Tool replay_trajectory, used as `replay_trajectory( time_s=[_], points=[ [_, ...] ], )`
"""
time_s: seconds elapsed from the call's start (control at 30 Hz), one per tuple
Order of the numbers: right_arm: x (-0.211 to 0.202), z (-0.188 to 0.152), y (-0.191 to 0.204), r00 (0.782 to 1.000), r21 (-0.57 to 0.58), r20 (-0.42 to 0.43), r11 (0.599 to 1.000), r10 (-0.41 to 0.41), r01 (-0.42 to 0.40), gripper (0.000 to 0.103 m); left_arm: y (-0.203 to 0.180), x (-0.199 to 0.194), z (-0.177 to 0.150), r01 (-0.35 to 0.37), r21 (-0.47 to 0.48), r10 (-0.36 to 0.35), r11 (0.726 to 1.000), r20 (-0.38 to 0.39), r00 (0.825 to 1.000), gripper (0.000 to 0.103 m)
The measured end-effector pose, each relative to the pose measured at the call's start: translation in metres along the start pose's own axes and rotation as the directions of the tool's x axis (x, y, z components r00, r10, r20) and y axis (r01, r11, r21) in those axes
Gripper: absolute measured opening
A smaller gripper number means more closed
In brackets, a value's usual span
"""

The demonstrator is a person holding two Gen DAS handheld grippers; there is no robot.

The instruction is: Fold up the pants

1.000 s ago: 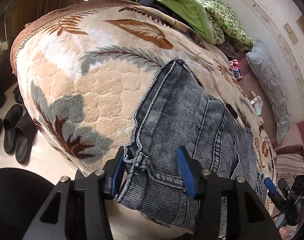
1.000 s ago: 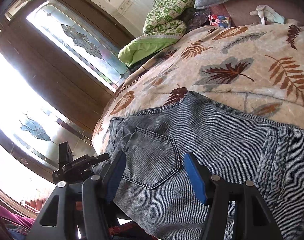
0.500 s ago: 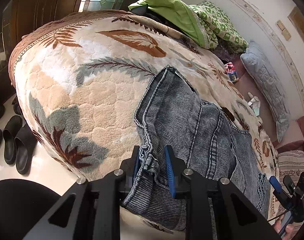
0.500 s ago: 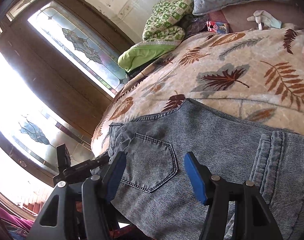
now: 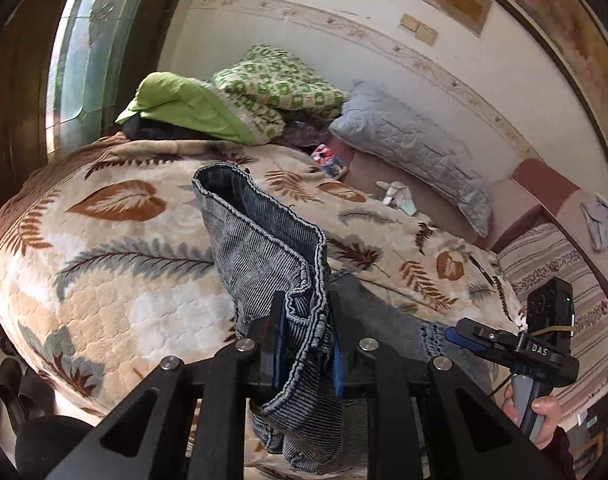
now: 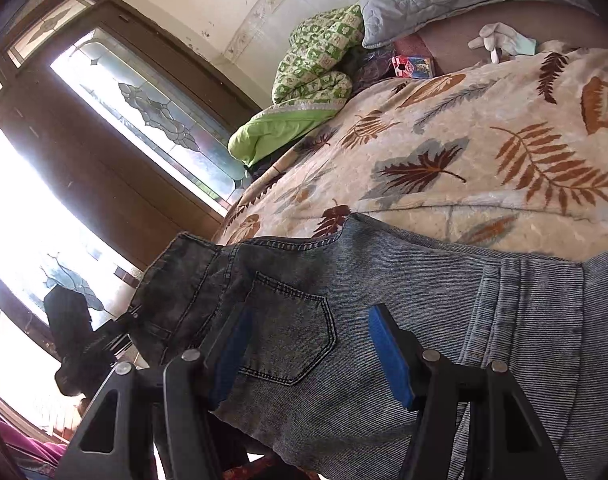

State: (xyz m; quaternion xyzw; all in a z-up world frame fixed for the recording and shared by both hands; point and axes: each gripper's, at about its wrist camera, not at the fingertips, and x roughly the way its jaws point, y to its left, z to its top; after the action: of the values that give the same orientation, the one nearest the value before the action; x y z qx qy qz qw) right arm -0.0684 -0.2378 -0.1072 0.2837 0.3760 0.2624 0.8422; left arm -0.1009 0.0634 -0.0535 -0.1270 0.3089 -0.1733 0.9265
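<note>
On the bed (image 5: pixel 104 280), over a leaf-patterned blanket (image 6: pixel 483 152), lie the pants (image 6: pixel 383 280), grey-blue denim. The left tongs (image 5: pixel 305 344) are closed on a bunched end of the fabric, which stands lifted clear of the blanket with its open hem facing away; this grip appears intended to carry that end over the rest. The right tongs (image 6: pixel 307 356) are spread wide, holding nothing, poised over the back pocket (image 6: pixel 292 328); whether they touch the cloth cannot be determined. Their position suggests readiness to pin or steady the seat while the fold is made. Folding judged at an early stage. A pillow (image 5: pixel 407 144) and green bedding (image 5: pixel 208 108) sit well apart, posing no obstruction.
</note>
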Motion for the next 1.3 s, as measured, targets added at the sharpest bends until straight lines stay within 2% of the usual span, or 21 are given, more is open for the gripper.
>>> replay_trajectory(
  time_s=[0.1, 0.2, 0.27, 0.43, 0.57, 0.7, 0.77, 0.8, 0.83, 0.87, 0.9, 0.93, 1.0, 1.07, 1.13, 1.2, 1.23, 1.3],
  points=[
    [-0.022, 0.002, -0.007, 0.999, 0.022, 0.051, 1.0, -0.007, 0.006, 0.064, -0.048, 0.004, 0.004, 0.091, 0.097, -0.089, 0.991, -0.019, 0.996, 0.018],
    [-0.053, 0.005, -0.02, 0.992, 0.061, 0.124, 0.998, -0.025, 0.017, 0.064, -0.097, 0.012, 0.001, 0.181, 0.182, -0.171, 0.967, -0.067, 0.983, 0.017],
    [-0.078, 0.007, -0.033, 0.982, 0.101, 0.182, 0.995, -0.046, 0.028, 0.064, -0.13, 0.021, -0.004, 0.237, 0.228, -0.218, 0.944, -0.108, 0.97, 0.016],
    [-0.142, 0.001, -0.07, 0.945, 0.215, 0.304, 0.975, -0.118, 0.052, 0.064, -0.204, 0.06, -0.03, 0.363, 0.28, -0.303, 0.889, -0.236, 0.924, 0.015],
    [-0.184, -0.01, -0.1, 0.91, 0.312, 0.372, 0.948, -0.181, 0.061, 0.064, -0.256, 0.095, -0.066, 0.445, 0.301, -0.342, 0.844, -0.338, 0.877, 0.015],
    [-0.211, -0.019, -0.123, 0.885, 0.389, 0.412, 0.92, -0.217, 0.044, 0.064, -0.287, 0.135, -0.109, 0.466, 0.297, -0.302, 0.834, -0.461, 0.834, 0.017],
    [-0.217, -0.02, -0.13, 0.885, 0.413, 0.415, 0.91, -0.213, 0.025, 0.064, -0.292, 0.156, -0.125, 0.478, 0.287, -0.264, 0.83, -0.554, 0.79, 0.023],
    [-0.217, -0.02, -0.133, 0.887, 0.421, 0.41, 0.907, -0.214, 0.025, 0.064, -0.29, 0.16, -0.128, 0.492, 0.254, -0.27, 0.833, -0.59, 0.761, 0.024],
    [-0.217, -0.02, -0.134, 0.889, 0.426, 0.402, 0.904, -0.218, 0.029, 0.064, -0.287, 0.157, -0.126, 0.511, 0.224, -0.297, 0.83, -0.599, 0.744, 0.025],
    [-0.217, -0.019, -0.134, 0.892, 0.426, 0.395, 0.904, -0.222, 0.037, 0.064, -0.283, 0.15, -0.122, 0.525, 0.22, -0.319, 0.822, -0.587, 0.744, 0.029],
    [-0.215, -0.018, -0.132, 0.894, 0.421, 0.388, 0.906, -0.226, 0.046, 0.064, -0.282, 0.139, -0.114, 0.533, 0.243, -0.33, 0.81, -0.562, 0.758, 0.034],
    [-0.212, -0.017, -0.13, 0.896, 0.414, 0.381, 0.909, -0.228, 0.056, 0.064, -0.281, 0.126, -0.105, 0.537, 0.281, -0.339, 0.796, -0.528, 0.779, 0.038],
    [-0.206, -0.015, -0.124, 0.901, 0.39, 0.368, 0.918, -0.231, 0.075, 0.064, -0.276, 0.095, -0.086, 0.535, 0.362, -0.371, 0.763, -0.432, 0.822, 0.057],
    [-0.197, -0.012, -0.115, 0.906, 0.356, 0.354, 0.929, -0.232, 0.099, 0.064, -0.265, 0.067, -0.068, 0.483, 0.457, -0.385, 0.747, -0.295, 0.874, 0.07],
    [-0.183, -0.009, -0.104, 0.919, 0.318, 0.332, 0.943, -0.212, 0.103, 0.064, -0.255, 0.054, -0.057, 0.371, 0.552, -0.334, 0.746, -0.171, 0.927, 0.075],
    [-0.167, -0.006, -0.094, 0.93, 0.28, 0.304, 0.952, -0.207, 0.121, 0.064, -0.242, 0.062, -0.05, 0.274, 0.592, -0.256, 0.758, -0.116, 0.96, 0.075],
    [-0.159, -0.005, -0.089, 0.934, 0.264, 0.29, 0.955, -0.209, 0.132, 0.064, -0.233, 0.071, -0.045, 0.245, 0.588, -0.217, 0.771, -0.119, 0.969, 0.075],
    [-0.144, -0.003, -0.082, 0.942, 0.24, 0.264, 0.96, -0.205, 0.142, 0.064, -0.214, 0.097, -0.035, 0.219, 0.55, -0.157, 0.806, -0.159, 0.975, 0.075]
  ],
)
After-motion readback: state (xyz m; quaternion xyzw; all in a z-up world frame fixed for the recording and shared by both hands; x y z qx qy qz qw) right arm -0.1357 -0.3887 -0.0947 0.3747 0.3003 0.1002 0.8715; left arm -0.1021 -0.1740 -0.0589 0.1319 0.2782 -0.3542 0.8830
